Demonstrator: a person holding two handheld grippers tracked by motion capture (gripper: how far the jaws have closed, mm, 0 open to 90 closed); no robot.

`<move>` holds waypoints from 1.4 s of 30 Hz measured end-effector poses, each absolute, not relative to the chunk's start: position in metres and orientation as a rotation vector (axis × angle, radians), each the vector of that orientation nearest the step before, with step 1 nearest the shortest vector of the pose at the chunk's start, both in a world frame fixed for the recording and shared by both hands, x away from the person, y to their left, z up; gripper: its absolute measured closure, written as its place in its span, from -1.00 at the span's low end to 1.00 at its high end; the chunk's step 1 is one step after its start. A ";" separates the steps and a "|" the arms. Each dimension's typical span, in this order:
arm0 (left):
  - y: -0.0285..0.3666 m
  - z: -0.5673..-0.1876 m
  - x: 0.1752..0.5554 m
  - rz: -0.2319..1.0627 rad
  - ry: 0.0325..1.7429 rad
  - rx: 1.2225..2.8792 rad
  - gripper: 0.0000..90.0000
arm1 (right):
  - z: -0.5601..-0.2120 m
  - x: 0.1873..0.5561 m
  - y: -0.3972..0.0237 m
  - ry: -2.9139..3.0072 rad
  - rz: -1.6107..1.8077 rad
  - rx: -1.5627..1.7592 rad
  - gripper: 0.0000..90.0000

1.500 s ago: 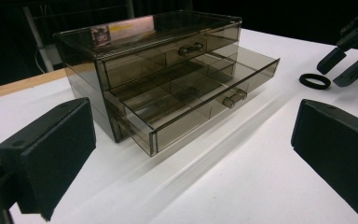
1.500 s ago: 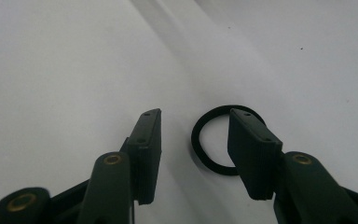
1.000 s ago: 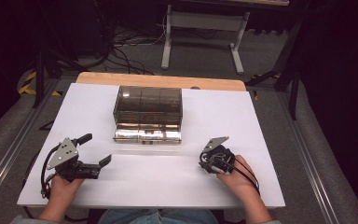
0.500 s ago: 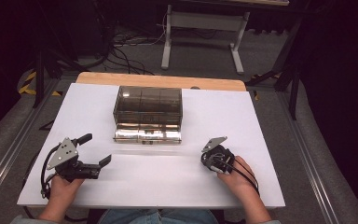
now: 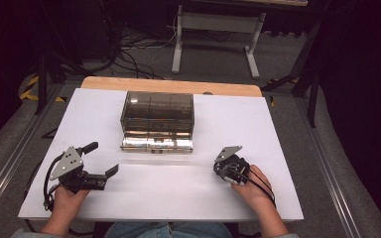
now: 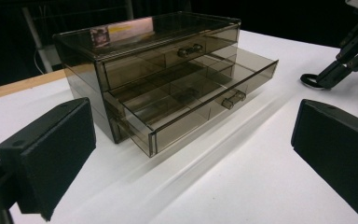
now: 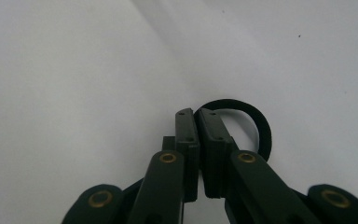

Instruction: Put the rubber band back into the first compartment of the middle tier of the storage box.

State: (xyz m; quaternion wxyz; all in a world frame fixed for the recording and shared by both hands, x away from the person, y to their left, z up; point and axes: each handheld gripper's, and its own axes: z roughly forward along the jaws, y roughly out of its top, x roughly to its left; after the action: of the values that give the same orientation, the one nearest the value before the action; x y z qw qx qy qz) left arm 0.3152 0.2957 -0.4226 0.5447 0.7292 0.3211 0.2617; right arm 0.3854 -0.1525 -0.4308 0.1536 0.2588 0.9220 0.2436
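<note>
So the right gripper [image 7: 194, 112] is tipped down onto the worktop [image 5: 238, 124], toward the right of the front half. Its fingers [image 7: 186, 140] are squeezed together with pretty much no gap, and they look to have nipped one bit of a black elastic band [image 7: 261, 123]. The rest of the loop curls out beside the tips and lies flat on the white surface, so it hasn't been lifted yet. A ring like that has no real long axis. It's just a roundish loop with its hole facing up, bulging away from the pinch point. From the left gripper view you can see the band [image 6: 310, 80] sitting well off to the side of the smoky plastic drawer box [image 6: 144, 35]. The box [image 5: 157, 111] sits mid-worktop toward the back edge, with its long side parallel to that edge. Its middle drawer [image 6: 191, 100] is pulled out toward the front edge, and my guess is that's so the band can go straight into one of the little compartments. The left gripper [image 5: 101, 158] is parked near the front left corner. Its fingers [image 6: 56, 149] are spread wide with nothing in them, aimed at the box, and it's probably waiting to steady the box or push the drawer shut.
</note>
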 end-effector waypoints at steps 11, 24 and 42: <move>0.295 -0.423 0.315 0.618 0.765 1.725 -0.99 | -0.415 0.379 -0.160 2.573 0.903 0.729 0.94; 0.295 -0.423 0.315 0.617 0.765 1.723 -0.99 | -0.408 0.375 -0.163 2.528 0.994 0.702 0.94; 0.296 -0.423 0.315 0.620 0.770 1.721 -0.99 | -0.396 0.375 -0.159 2.502 1.087 0.653 0.93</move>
State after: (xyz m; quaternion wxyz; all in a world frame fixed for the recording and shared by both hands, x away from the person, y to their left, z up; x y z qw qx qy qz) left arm 0.3154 0.2956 -0.4228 0.5467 0.7261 0.3249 0.2614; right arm 0.3746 -0.1592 -0.3961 0.1675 0.2295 0.8795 0.3819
